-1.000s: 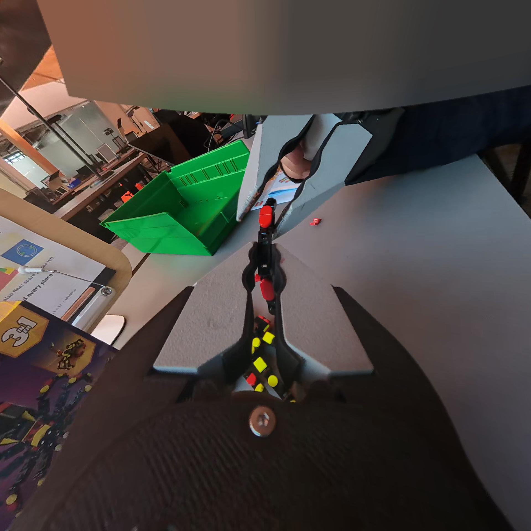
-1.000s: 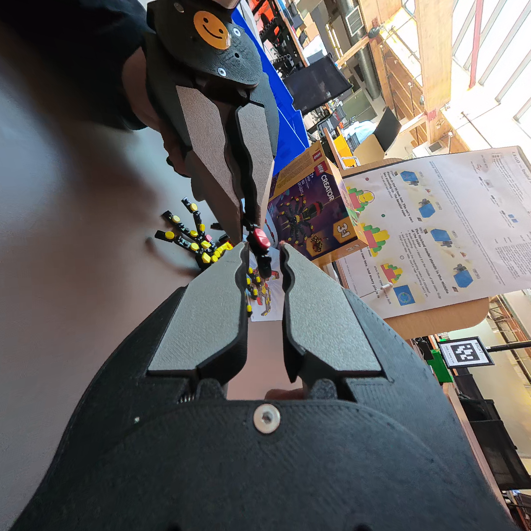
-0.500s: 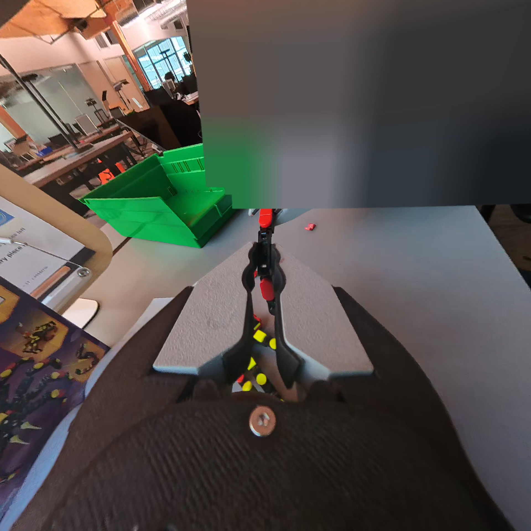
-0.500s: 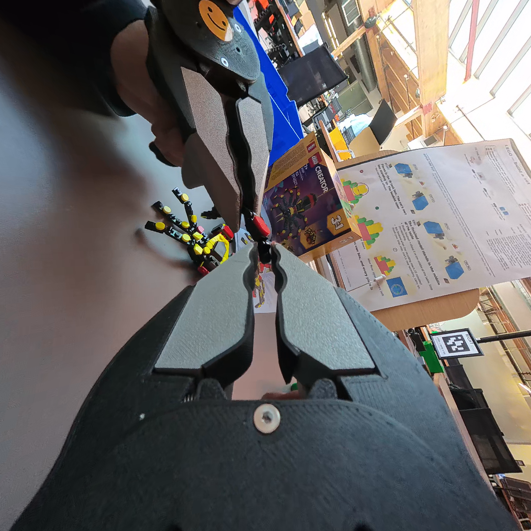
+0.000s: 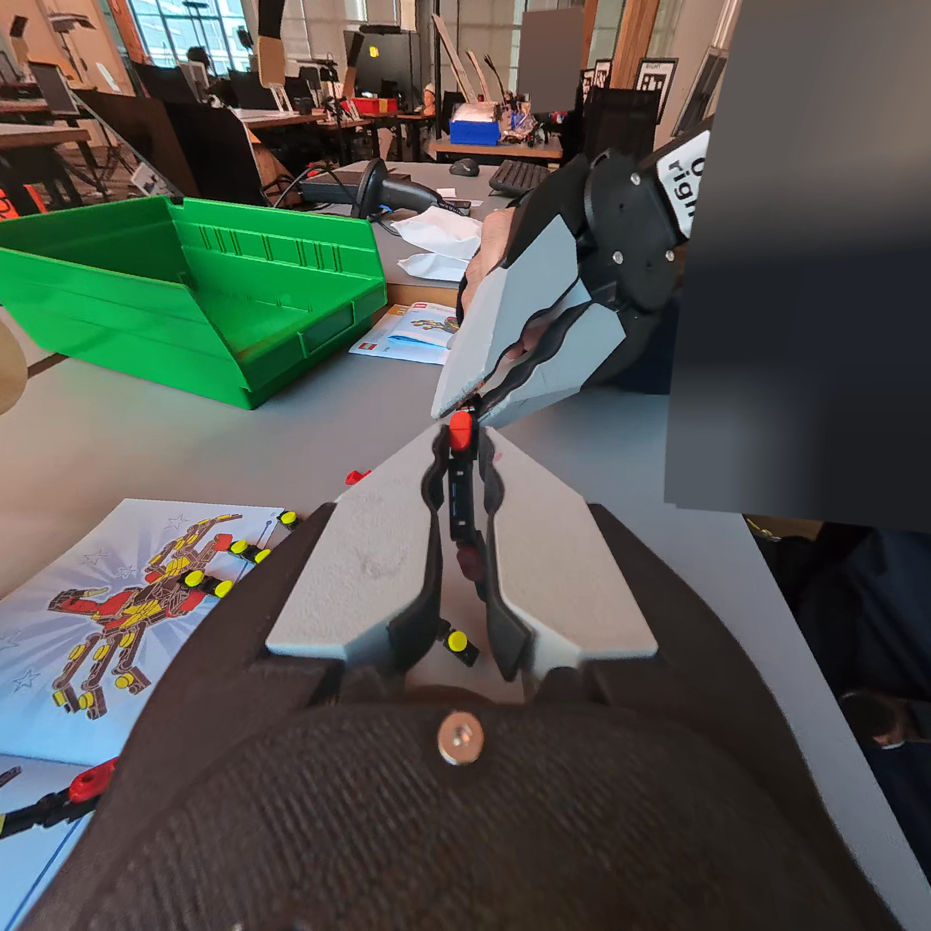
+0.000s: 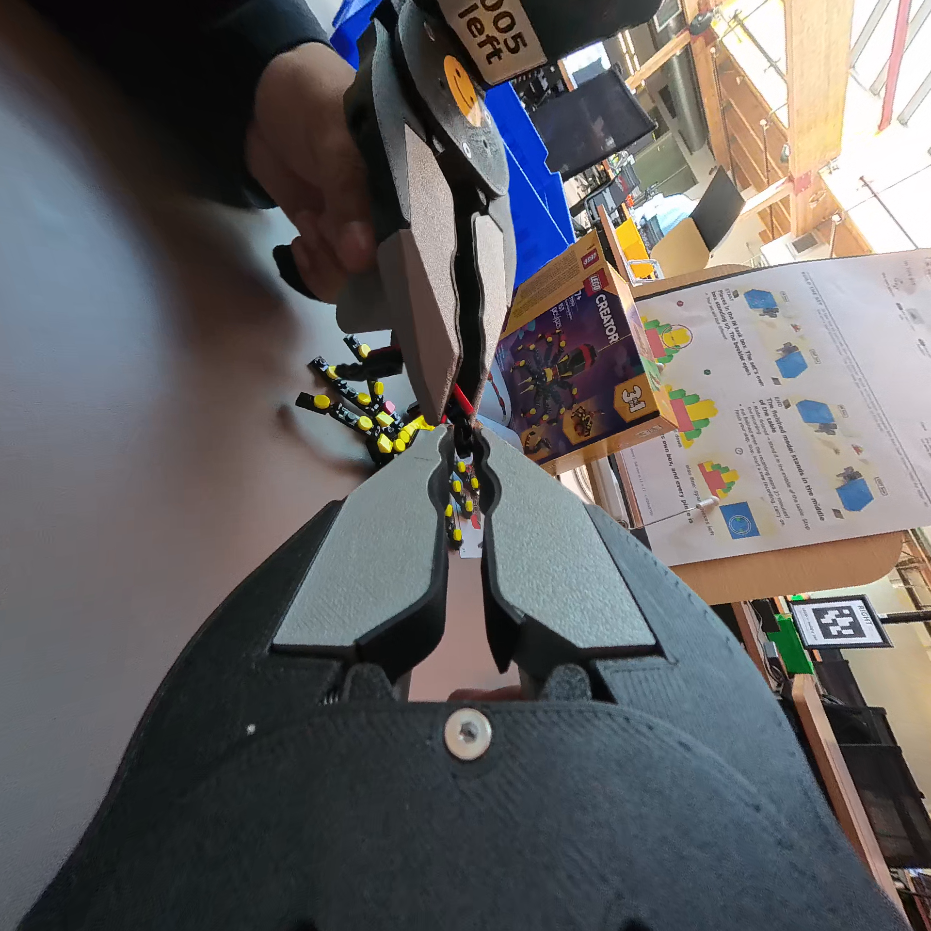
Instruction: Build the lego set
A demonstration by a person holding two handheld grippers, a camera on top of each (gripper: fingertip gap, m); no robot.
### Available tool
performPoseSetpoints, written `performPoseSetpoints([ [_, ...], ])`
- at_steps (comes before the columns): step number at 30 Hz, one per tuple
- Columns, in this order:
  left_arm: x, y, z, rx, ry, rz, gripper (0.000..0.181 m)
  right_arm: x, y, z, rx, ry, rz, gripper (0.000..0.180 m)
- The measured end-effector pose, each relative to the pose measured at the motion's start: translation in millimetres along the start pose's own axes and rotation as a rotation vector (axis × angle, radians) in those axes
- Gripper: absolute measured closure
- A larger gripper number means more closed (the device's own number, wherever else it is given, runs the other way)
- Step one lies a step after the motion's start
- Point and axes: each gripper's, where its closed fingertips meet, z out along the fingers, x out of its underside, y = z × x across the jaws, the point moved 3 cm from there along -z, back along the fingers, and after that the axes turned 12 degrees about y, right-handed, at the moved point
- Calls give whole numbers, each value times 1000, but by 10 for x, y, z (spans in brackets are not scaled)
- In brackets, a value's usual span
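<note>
My left gripper (image 5: 461, 434) is shut on a thin black lego limb (image 5: 459, 496) with a red tip (image 5: 460, 432) that sticks out past its fingertips. My right gripper (image 6: 461, 434) meets it tip to tip and is shut on the limb's far end (image 6: 462, 437). The right gripper also shows in the left wrist view (image 5: 468, 405), and the left gripper in the right wrist view (image 6: 452, 409). Both hold the limb above the grey table (image 5: 151, 443). A black lego body with yellow-studded legs (image 6: 360, 403) lies on the table below.
A green bin (image 5: 201, 282) stands at the back left, with a booklet (image 5: 408, 335) beside it. A printed picture sheet (image 5: 116, 604) lies at the left with loose pieces on it. A small red piece (image 5: 356, 476) lies on the table. The lego box (image 6: 579, 373) and a poster board (image 6: 786, 403) stand behind.
My right gripper has closed from open onto the end of the limb. Both grippers have tilted while staying tip to tip, so the left wrist view now shows more of the room.
</note>
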Motion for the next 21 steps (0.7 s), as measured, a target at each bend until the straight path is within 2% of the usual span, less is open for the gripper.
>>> performPoseSetpoints([
  [1, 0, -7, 0, 4, 6, 4, 173, -1, 2, -5, -1, -2, -4, 177],
  [10, -12, -33, -63, 106, -1, -76, 176, 2, -18, -77, -21, -25, -17, 180],
  [16, 22, -71, -31, 114, 34, -57, 176, -44, 41, -84, -70, -56, -3, 176],
  [21, -33, -65, -58, 106, -5, -64, 176, -85, -19, -106, 10, -56, -13, 176],
])
